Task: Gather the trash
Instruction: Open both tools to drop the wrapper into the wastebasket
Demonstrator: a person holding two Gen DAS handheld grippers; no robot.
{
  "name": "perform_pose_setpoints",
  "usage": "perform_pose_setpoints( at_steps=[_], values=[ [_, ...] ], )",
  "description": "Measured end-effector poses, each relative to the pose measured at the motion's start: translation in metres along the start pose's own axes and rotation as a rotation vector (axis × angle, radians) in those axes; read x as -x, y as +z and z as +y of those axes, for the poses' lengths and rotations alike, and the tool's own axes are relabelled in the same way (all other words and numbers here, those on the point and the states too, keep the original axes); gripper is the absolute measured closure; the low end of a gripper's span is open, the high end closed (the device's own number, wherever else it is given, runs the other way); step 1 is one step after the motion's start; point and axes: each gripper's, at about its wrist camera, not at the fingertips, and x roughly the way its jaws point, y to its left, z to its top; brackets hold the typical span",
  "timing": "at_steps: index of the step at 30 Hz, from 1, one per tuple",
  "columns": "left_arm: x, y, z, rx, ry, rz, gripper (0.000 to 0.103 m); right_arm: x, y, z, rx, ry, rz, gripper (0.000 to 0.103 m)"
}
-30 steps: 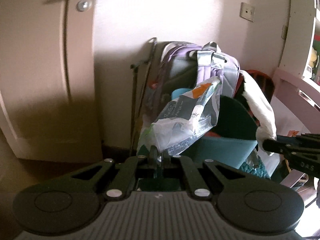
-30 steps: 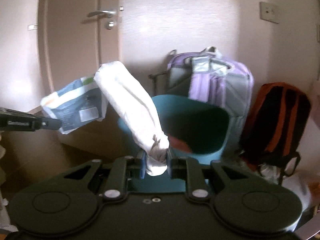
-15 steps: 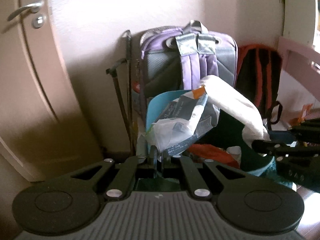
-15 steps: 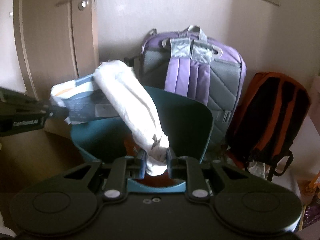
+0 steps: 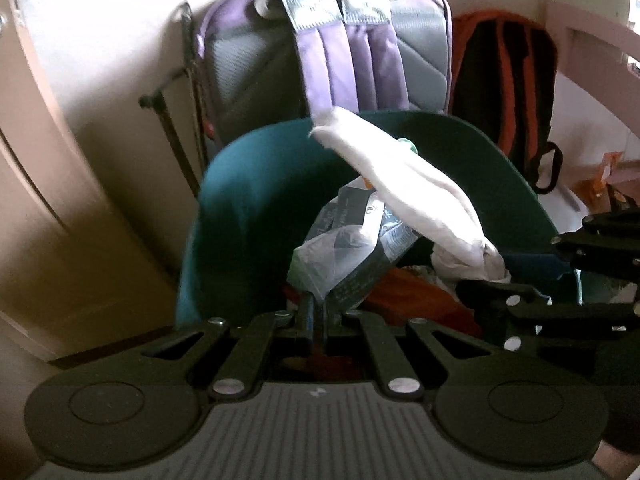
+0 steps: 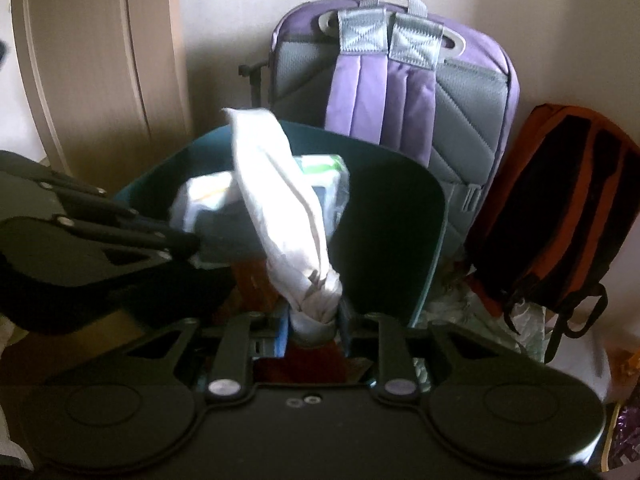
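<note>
Opening right tool [image 6: 314, 322] around white bundle [image 6: 280, 204], above bin [image 6: 400, 216]

The bin [image 6: 400, 216] stands in front of the big backpack [image 6: 460, 92], with the small backpack [image 6: 560, 200] to its right and the door [image 6: 92, 60] to its left.

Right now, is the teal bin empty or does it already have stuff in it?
Not empty. Through the open top of the teal bin, red-orange material lies inside, under the white wad and plastic wrapper held above it.
</note>
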Motion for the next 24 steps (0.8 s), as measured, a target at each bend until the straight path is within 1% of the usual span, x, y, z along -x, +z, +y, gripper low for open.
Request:
perform_pose_setpoints(
  at_steps=[5,7,13,16,18,19,20,21,23,24],
  values=[
    [-0.016,0.001,-0.007,-0.021,-0.013,0.037,0.099,-0.001,0.0,0.002,0.028,-0.003,-0.003,0.076],
    [-0.02,0.001,-0.009,-0.027,-0.014,0.046,0.099,-0.002,0.0,0.002,0.033,-0.008,-0.001,0.077],
    [-0.03,0.003,-0.002,0.021,-0.045,0.103,0.098,-0.002,0.001,0.002,0.049,-0.016,0.007,0.075],
    [-0.03,0.002,-0.001,0.036,-0.056,0.107,0.096,0.0,0.002,0.004,0.058,-0.027,0.005,0.07],
    [-0.028,0.002,0.0,0.04,-0.056,0.106,0.091,0.002,0.001,0.004,0.066,-0.037,-0.002,0.064],
    [-0.027,0.002,0.0,0.04,-0.056,0.108,0.087,0.004,0.0,0.005,0.067,-0.045,-0.005,0.062],
    [-0.025,0.001,0.0,0.041,-0.057,0.106,0.085,0.005,0.0,0.005,0.067,-0.045,-0.008,0.061],
    [-0.022,0.0,0.0,0.045,-0.055,0.101,0.08,0.007,-0.001,0.004,0.065,-0.044,-0.012,0.061],
    [-0.016,-0.001,0.001,0.053,-0.056,0.09,0.072,0.01,-0.002,0.002,0.053,-0.039,-0.021,0.06],
    [-0.014,-0.001,0.001,0.056,-0.06,0.085,0.07,0.013,-0.003,0.001,0.047,-0.034,-0.025,0.059]
  ],
)
